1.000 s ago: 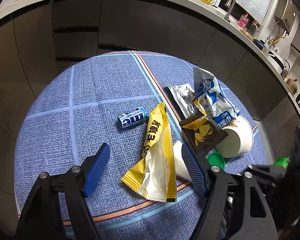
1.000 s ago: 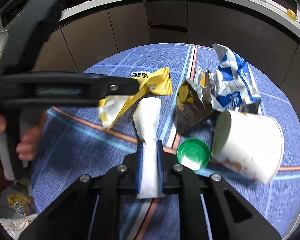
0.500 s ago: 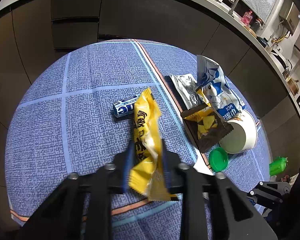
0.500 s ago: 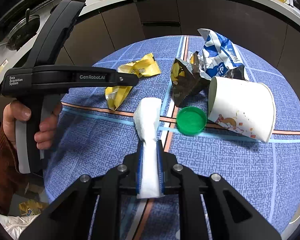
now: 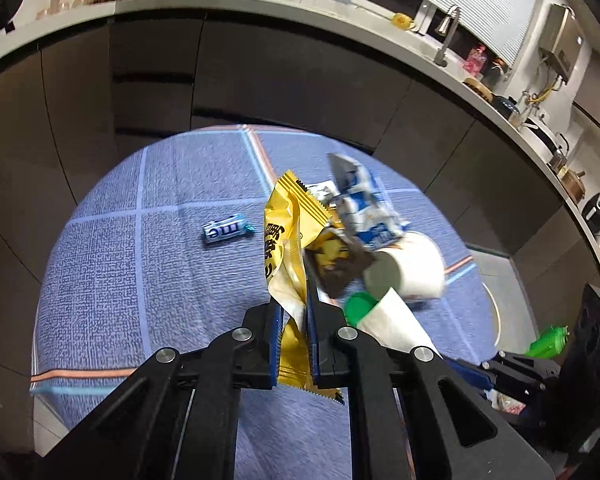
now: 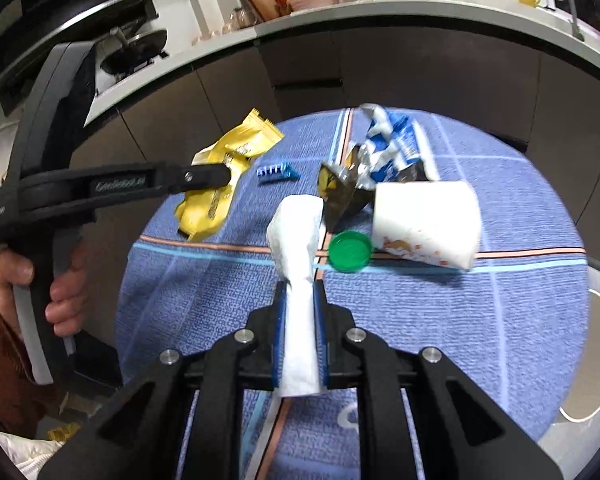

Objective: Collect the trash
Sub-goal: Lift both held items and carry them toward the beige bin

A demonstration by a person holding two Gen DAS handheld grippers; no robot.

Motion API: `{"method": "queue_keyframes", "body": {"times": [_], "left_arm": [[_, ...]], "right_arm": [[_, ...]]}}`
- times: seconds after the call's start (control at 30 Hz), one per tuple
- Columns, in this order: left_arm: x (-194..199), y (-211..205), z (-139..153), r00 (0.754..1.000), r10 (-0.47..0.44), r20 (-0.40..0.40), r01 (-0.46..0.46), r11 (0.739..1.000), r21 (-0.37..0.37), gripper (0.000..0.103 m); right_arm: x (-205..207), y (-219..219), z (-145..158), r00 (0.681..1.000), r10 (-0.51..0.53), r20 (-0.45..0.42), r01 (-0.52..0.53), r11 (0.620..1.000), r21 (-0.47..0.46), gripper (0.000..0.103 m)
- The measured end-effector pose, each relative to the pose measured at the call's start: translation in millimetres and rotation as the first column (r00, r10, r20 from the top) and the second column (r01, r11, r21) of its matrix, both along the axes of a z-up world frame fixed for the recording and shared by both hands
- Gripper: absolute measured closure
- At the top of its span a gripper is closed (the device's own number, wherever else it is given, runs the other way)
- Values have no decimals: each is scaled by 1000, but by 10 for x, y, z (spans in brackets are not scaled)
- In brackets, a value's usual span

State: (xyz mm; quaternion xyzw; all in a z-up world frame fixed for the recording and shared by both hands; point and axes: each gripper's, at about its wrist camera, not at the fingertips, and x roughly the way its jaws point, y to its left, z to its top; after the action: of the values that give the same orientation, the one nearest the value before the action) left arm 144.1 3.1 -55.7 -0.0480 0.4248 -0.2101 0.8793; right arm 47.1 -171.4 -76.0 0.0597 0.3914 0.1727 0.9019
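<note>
Since earlier frame, yellow wrapper (image 5: 286, 264) off tablecloth (image 5: 112, 280), left gripper (image 5: 294, 322) jaws closing, pads pinching it. Right gripper (image 6: 300, 316) clenched on white tissue (image 6: 298, 248), also lifted. Beyond jaws, left to collect: green cap (image 6: 350, 250), tipped paper cup (image 6: 428, 222) apparently empty, dark foil packet (image 6: 340, 192), blue-white bag (image 6: 392, 148), gum wrapper (image 5: 226, 230). No bin visible.
</note>
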Motion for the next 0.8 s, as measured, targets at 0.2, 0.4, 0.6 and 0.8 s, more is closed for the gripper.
{"method": "queue_keyframes", "body": {"times": [0.2,0.4,0.6,0.8], "left_arm": [[-272,-199,244,998,-57,38,57,998,9,94],[-416,-475,405,990,-130,56,130,992,6,94],[-457,-756,483,979,-193,68,192,981,19,93],[-460,-1096,503,964,-257,69,256,966,24,93]], "right_arm": [[-114,-206,228,997,-54,60,53,998,27,89],[-183,-446,319,987,-129,99,124,991,55,89],[-283,-726,361,972,-204,118,196,978,77,89],[-402,-1036,354,953,-275,125,264,960,96,89]]}}
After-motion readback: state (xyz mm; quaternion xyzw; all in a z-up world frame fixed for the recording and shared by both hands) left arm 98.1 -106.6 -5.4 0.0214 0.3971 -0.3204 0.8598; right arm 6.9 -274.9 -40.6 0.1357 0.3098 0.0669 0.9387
